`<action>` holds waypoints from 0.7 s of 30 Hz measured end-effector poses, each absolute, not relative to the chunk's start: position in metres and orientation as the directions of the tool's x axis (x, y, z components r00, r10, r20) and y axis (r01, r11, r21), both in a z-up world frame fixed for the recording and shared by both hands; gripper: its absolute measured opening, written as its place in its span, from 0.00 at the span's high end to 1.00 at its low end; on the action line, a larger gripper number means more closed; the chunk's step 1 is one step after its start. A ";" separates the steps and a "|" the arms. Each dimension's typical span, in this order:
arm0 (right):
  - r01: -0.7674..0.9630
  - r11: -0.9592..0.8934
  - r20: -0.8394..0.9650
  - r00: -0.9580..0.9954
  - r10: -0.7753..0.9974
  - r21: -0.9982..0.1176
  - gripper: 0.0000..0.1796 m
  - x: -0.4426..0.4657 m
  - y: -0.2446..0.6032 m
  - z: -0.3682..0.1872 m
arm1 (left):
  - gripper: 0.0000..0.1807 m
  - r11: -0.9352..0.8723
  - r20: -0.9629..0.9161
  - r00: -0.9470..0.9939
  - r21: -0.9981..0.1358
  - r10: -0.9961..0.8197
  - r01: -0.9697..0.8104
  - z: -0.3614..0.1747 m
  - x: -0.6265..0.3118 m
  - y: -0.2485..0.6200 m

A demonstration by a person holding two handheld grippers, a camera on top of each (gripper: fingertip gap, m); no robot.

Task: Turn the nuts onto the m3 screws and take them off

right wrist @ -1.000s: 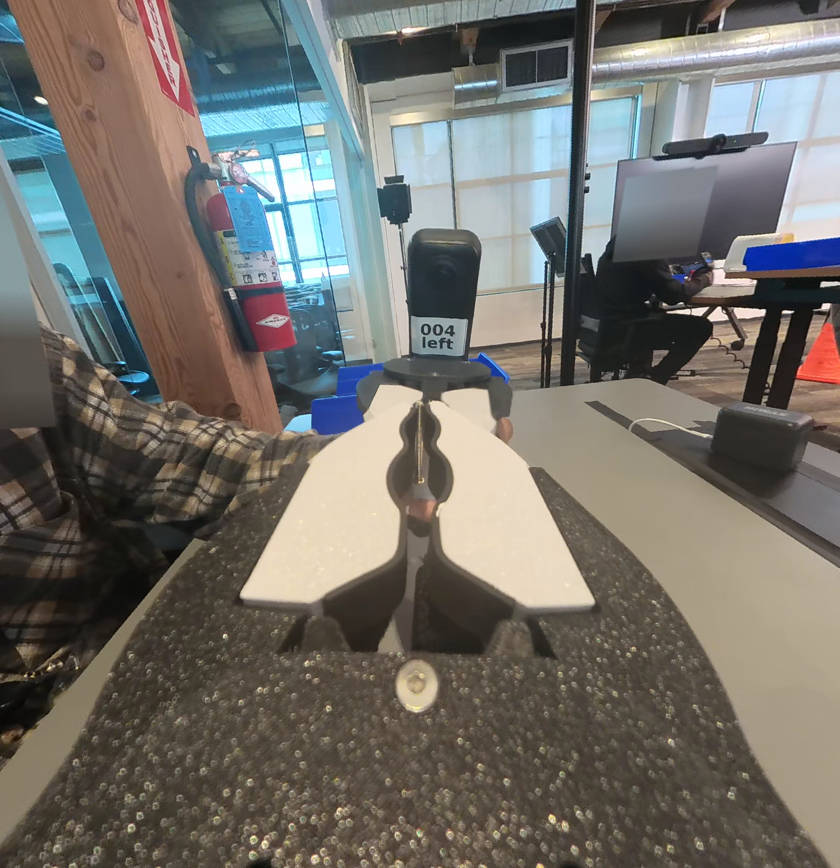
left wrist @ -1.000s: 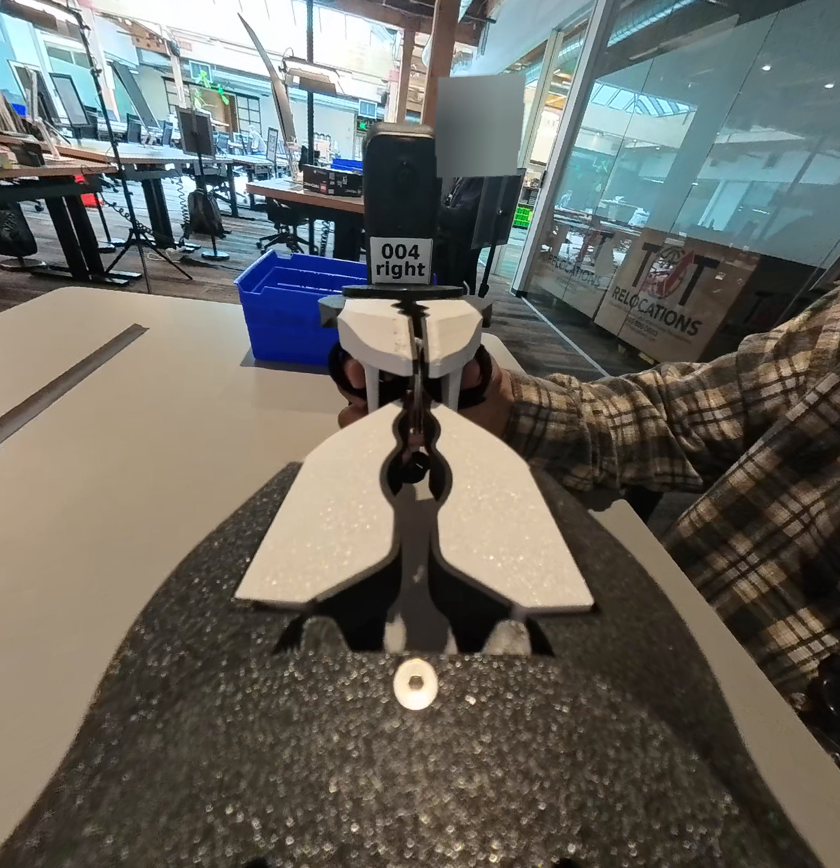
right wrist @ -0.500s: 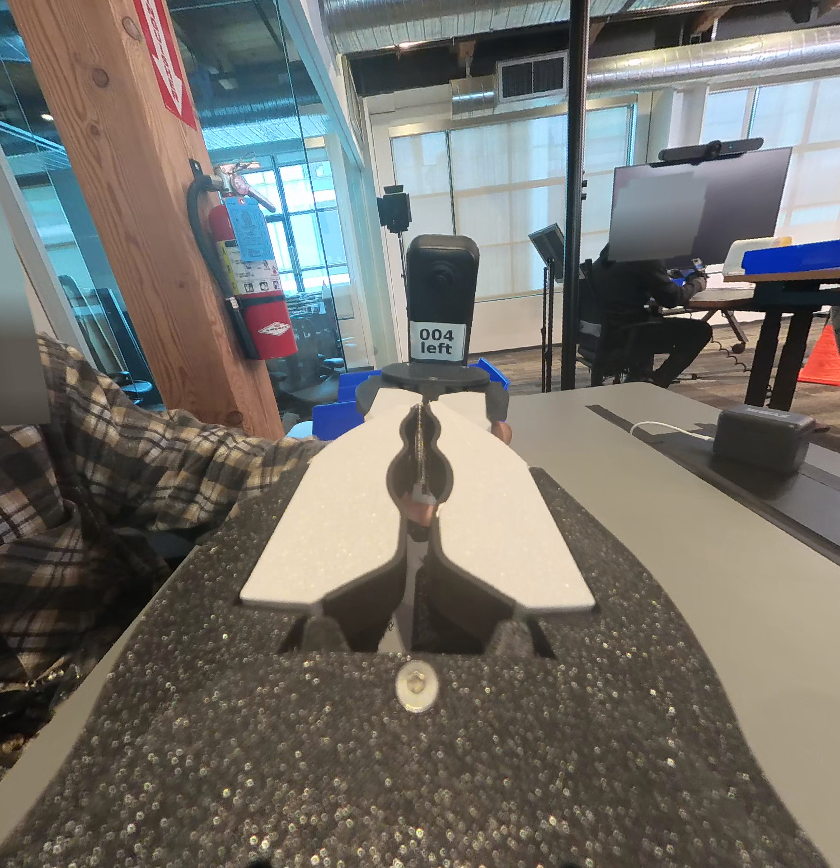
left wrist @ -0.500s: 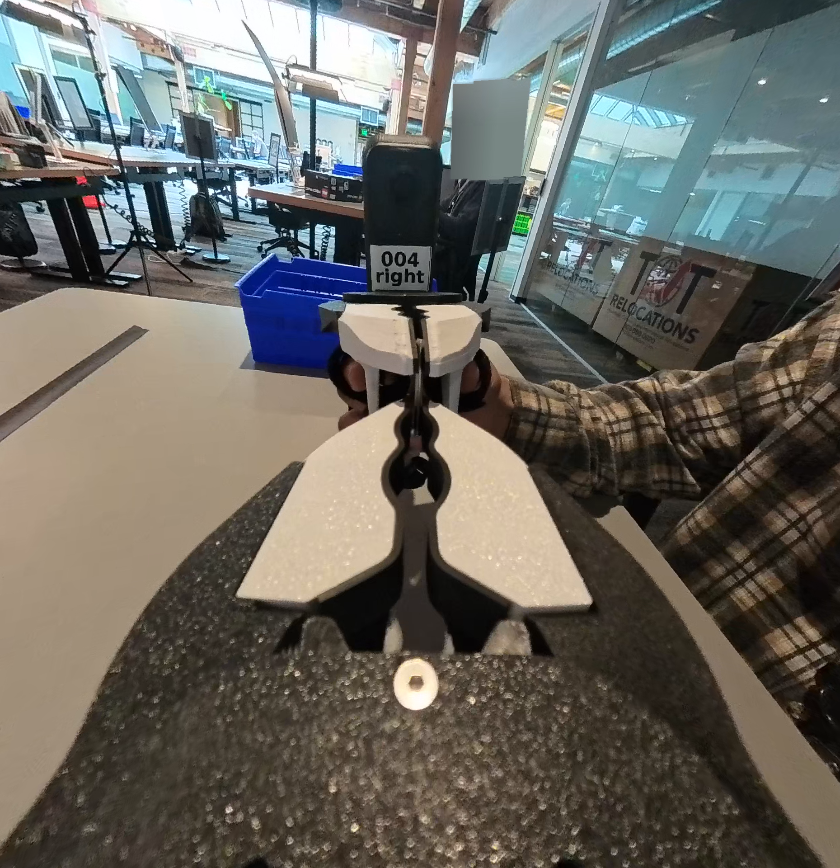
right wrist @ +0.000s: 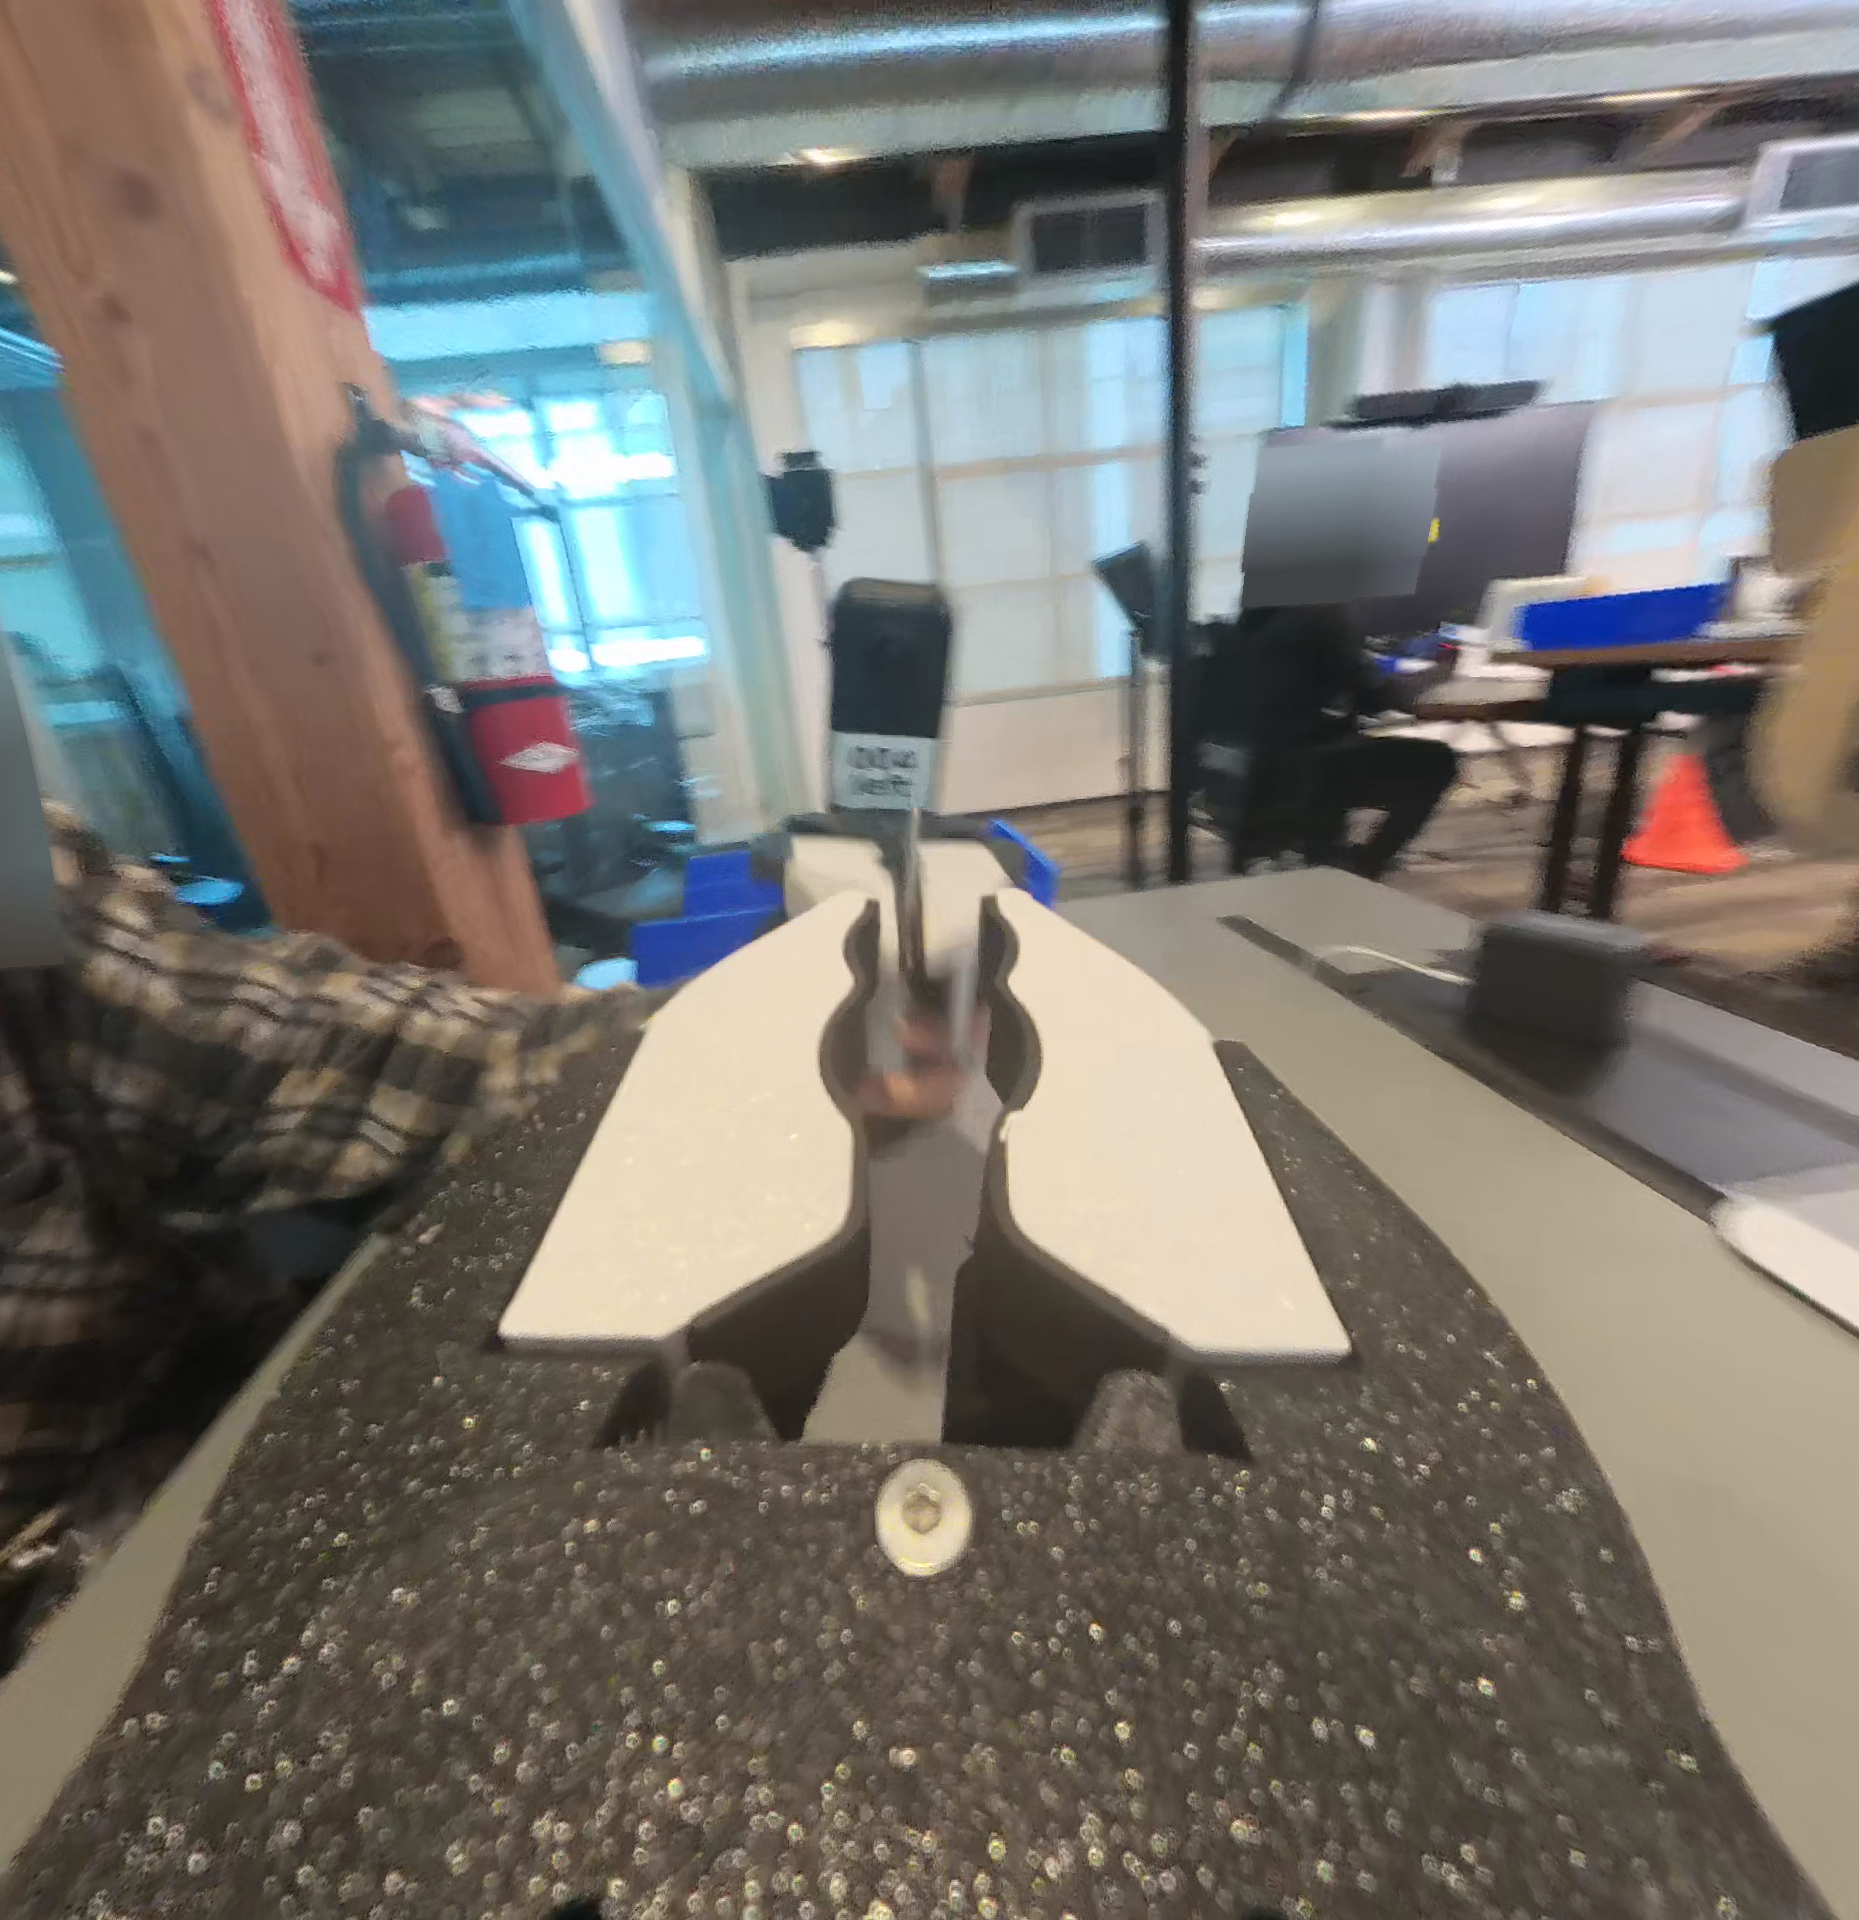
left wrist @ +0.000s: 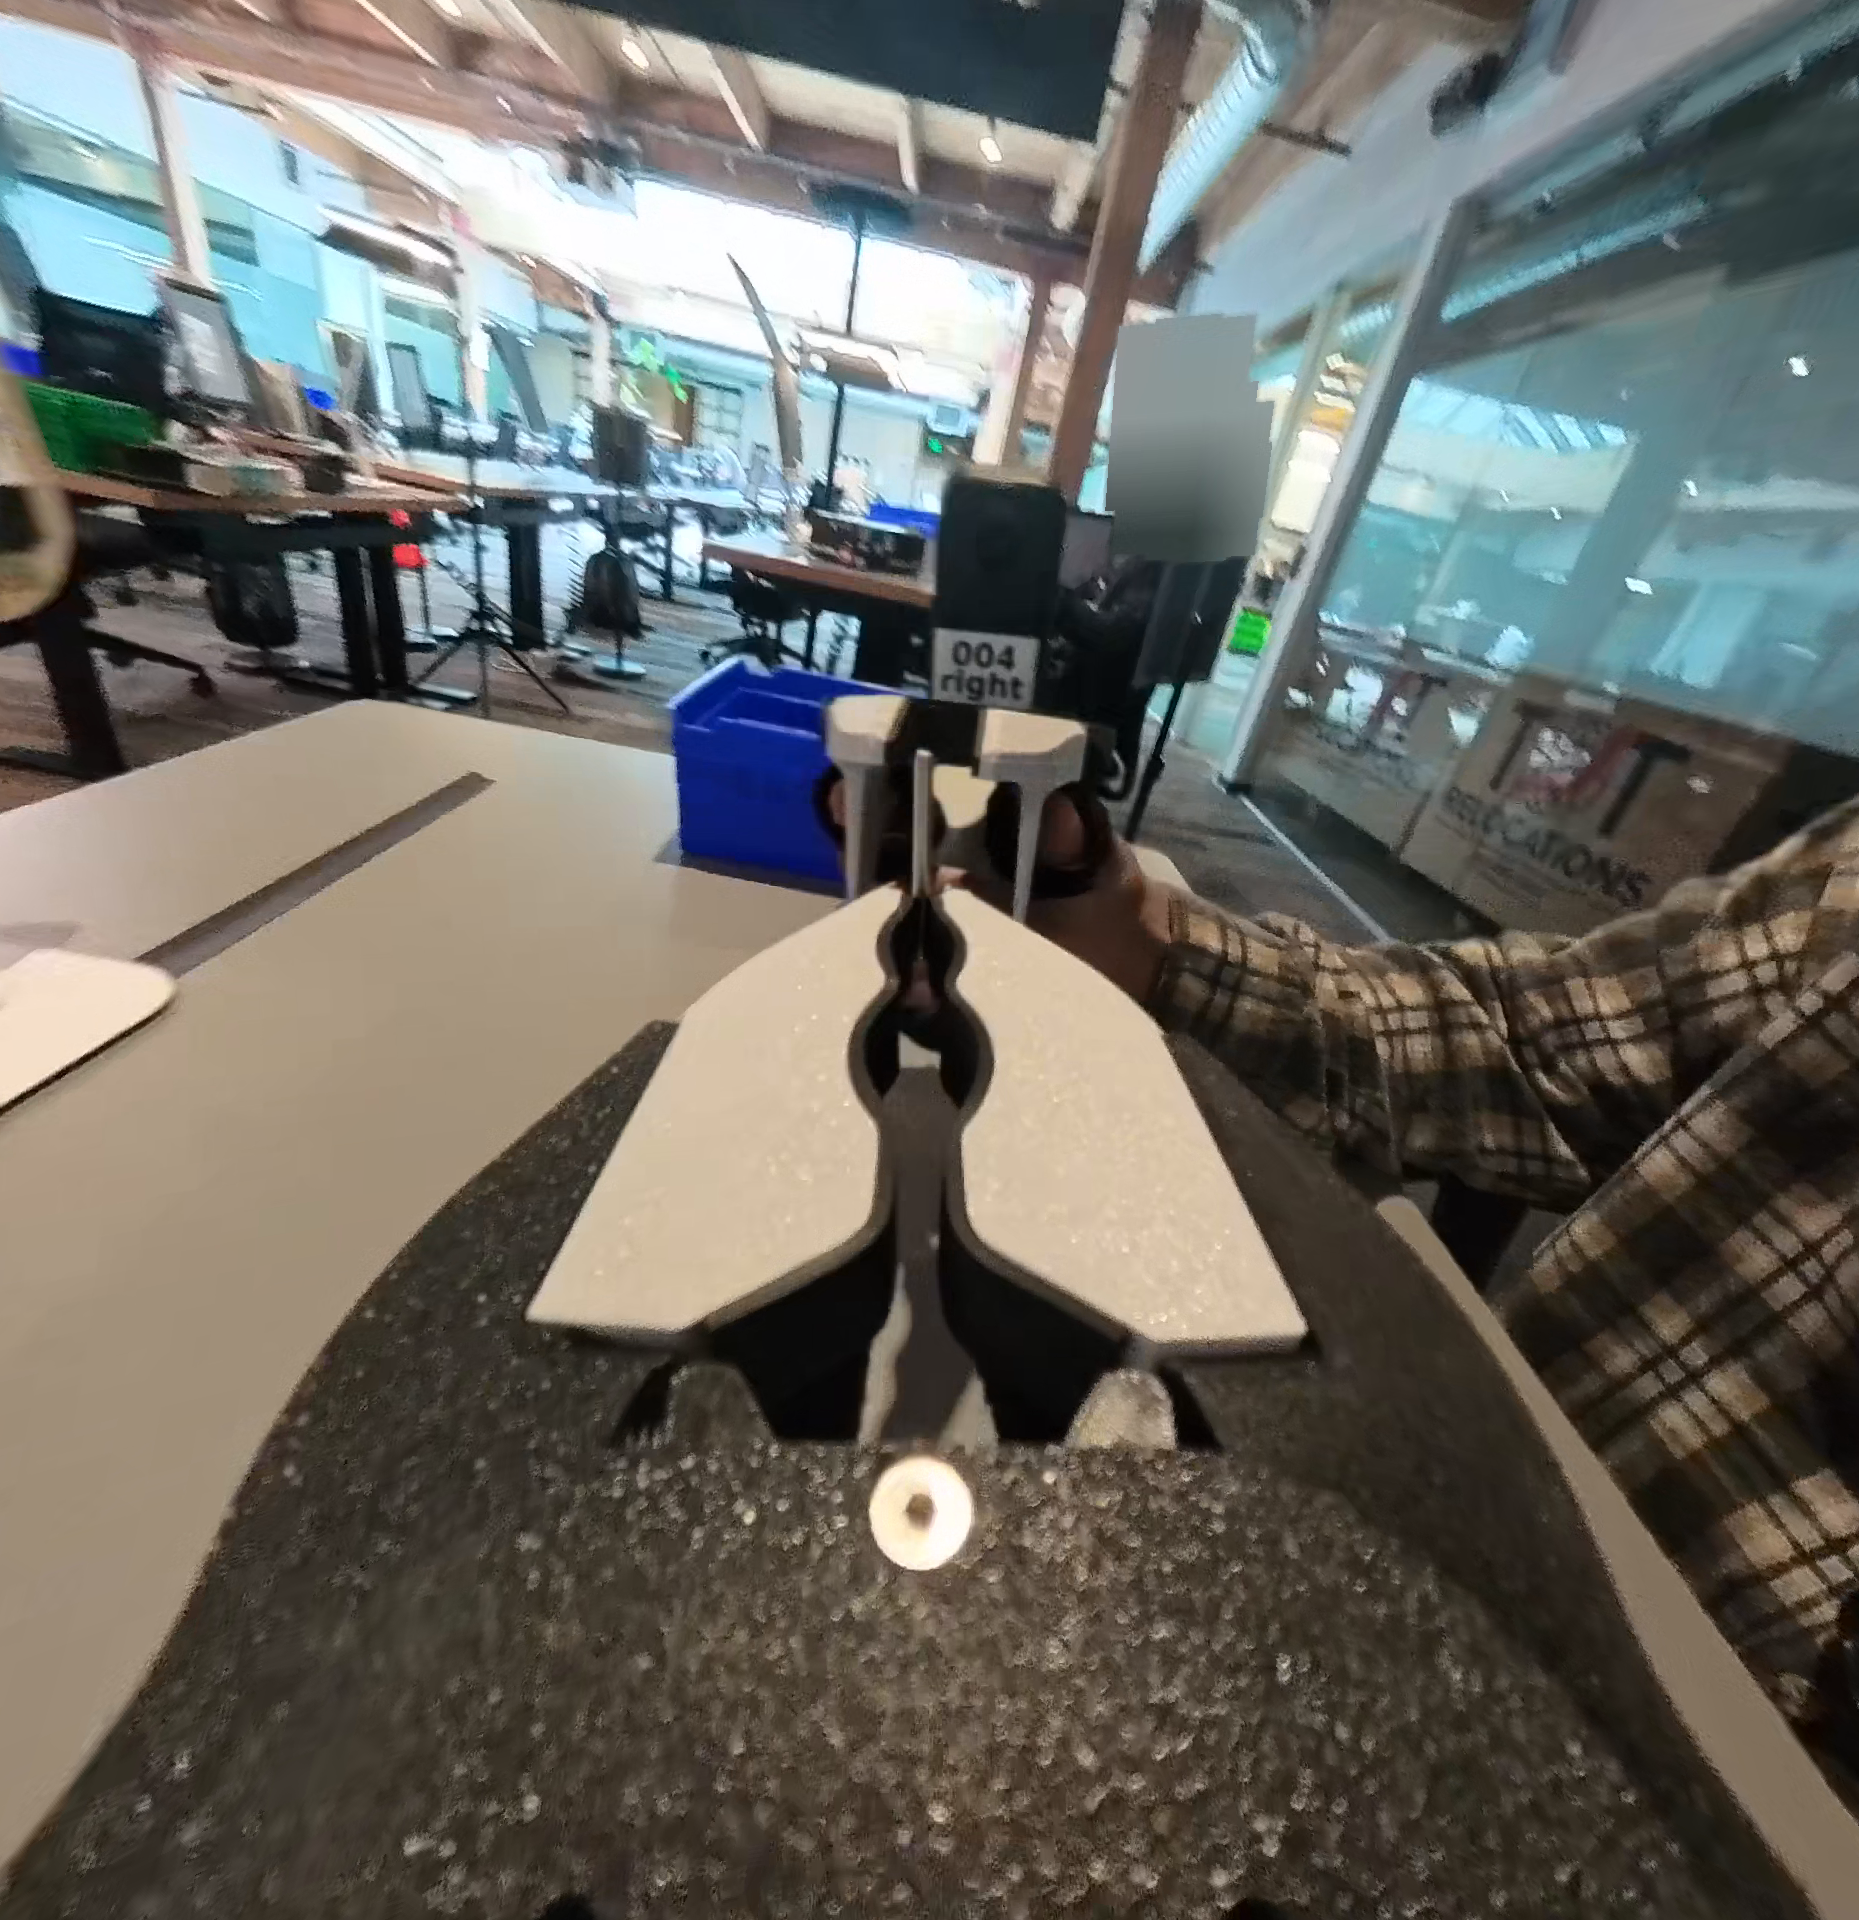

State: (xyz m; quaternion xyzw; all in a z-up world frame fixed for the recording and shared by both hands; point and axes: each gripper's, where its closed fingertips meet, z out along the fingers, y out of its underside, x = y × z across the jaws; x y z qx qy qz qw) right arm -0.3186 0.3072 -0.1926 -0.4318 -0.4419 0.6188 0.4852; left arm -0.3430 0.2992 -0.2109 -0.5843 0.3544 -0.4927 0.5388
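Grey table (left wrist: 405, 997) spreads under both grippers, a blue bin (left wrist: 748, 769) at its far edge. Facing each other, the left gripper (left wrist: 920, 925) has its white fingers (left wrist: 759, 1122) pressed together on the thin screw (left wrist: 920, 831), while the right gripper (right wrist: 920, 935) stands with jaws parted around that screw's other end. No nut can be made out through the blur.

My right wrist view is motion-blurred; the screw (right wrist: 912, 925) shows no nut I can make out.
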 end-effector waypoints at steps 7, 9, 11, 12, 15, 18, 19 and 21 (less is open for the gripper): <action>0.089 0.007 -0.003 -0.114 0.993 -0.996 0.93 -0.332 0.298 -0.248 | 0.99 -0.169 0.234 0.422 -0.968 -0.876 0.186 -0.235 -0.419 0.291; 0.181 0.028 0.001 -0.147 0.989 -0.983 0.93 -0.342 0.289 -0.267 | 0.99 -0.172 0.248 0.427 -0.963 -0.870 0.209 -0.234 -0.430 0.290; 0.269 0.052 -0.001 -0.193 0.981 -0.962 0.93 -0.351 0.279 -0.287 | 0.99 -0.170 0.251 0.442 -0.962 -0.861 0.215 -0.233 -0.438 0.292; 0.305 0.065 -0.002 -0.215 0.977 -0.950 0.93 -0.355 0.273 -0.296 | 0.99 -0.172 0.251 0.450 -0.963 -0.857 0.208 -0.234 -0.441 0.294; 0.409 0.114 -0.004 -0.276 0.961 -0.906 0.91 -0.364 0.261 -0.320 | 0.99 -0.184 0.254 0.472 -0.964 -0.844 0.190 -0.239 -0.447 0.297; 0.497 0.162 -0.014 -0.331 0.944 -0.852 0.91 -0.371 0.250 -0.343 | 0.99 -0.187 0.257 0.489 -0.964 -0.834 0.187 -0.240 -0.450 0.299; 0.530 0.184 -0.010 -0.342 0.940 -0.828 0.91 -0.373 0.248 -0.351 | 0.99 -0.183 0.249 0.497 -0.967 -0.831 0.180 -0.240 -0.450 0.299; 0.578 0.221 0.003 -0.355 0.935 -0.785 0.91 -0.376 0.244 -0.364 | 0.99 -0.179 0.235 0.502 -0.971 -0.832 0.158 -0.241 -0.448 0.299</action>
